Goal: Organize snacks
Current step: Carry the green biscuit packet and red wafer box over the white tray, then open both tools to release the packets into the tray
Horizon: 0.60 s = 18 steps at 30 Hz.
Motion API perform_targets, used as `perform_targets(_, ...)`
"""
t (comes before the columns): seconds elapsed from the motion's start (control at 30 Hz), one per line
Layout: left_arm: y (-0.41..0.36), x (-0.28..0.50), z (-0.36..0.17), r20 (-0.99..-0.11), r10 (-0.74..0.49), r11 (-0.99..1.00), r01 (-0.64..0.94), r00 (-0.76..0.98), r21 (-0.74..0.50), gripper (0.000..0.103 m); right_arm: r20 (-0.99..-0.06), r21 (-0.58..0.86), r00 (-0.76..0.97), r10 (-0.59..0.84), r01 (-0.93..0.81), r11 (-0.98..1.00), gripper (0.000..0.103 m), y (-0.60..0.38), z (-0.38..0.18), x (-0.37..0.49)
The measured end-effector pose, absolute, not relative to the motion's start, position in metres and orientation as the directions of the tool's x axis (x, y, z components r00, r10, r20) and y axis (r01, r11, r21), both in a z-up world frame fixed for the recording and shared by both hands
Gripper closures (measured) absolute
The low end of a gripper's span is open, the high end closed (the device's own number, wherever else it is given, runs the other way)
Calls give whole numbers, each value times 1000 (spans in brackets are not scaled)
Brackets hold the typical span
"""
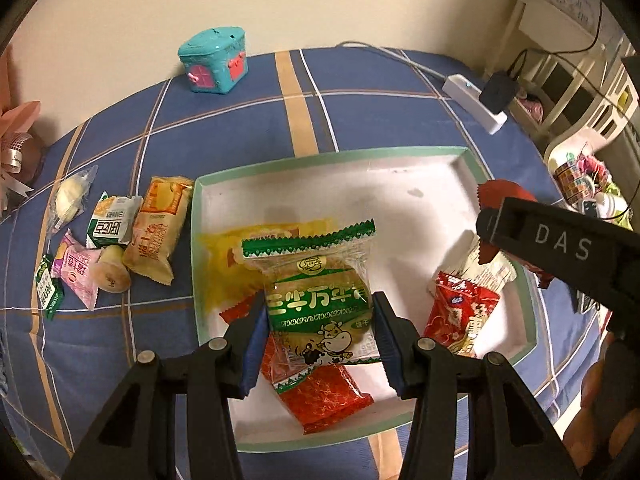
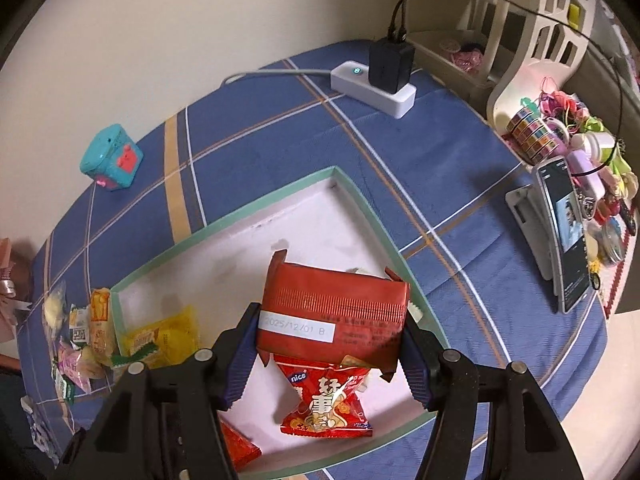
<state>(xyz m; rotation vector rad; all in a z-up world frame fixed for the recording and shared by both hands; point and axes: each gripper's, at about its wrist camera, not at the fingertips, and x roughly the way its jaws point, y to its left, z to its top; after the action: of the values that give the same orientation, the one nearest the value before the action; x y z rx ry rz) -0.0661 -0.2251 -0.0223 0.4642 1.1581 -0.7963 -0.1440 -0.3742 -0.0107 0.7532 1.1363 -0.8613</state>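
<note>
A white tray with a pale green rim (image 1: 320,158) (image 2: 224,222) lies on the blue checked cloth. My left gripper (image 1: 320,320) is shut on a green biscuit packet with a cartoon cow (image 1: 316,300), held over the tray. Under it lie a yellow packet (image 1: 224,264) and a red packet (image 1: 328,396). My right gripper (image 2: 328,340) is shut on a dark red wrapped snack with a date label (image 2: 336,312), above a red-and-white packet (image 2: 324,404) in the tray. In the left wrist view the right gripper's black body (image 1: 560,252) reaches in over the tray's right side.
Several loose snacks (image 1: 120,240) lie on the cloth left of the tray. A teal toy house (image 1: 214,60) stands at the back. A white power strip with a black charger (image 2: 376,80) and a propped phone (image 2: 564,236) are at the right, beside shelves of trinkets.
</note>
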Motion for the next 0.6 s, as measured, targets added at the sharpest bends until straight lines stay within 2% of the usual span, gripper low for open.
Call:
perform_targets(0.43, -222, -56, -47, -952, -260, 685, 726, 162, -64, 52, -982, 65, 149, -113, 838, 541, 36, -357, -44, -124)
perform_targets(0.6, -224, -56, -46, -953, -258, 685, 726, 160, -63, 49, -986, 39, 123, -110, 820, 571, 32, -353, -45, -118)
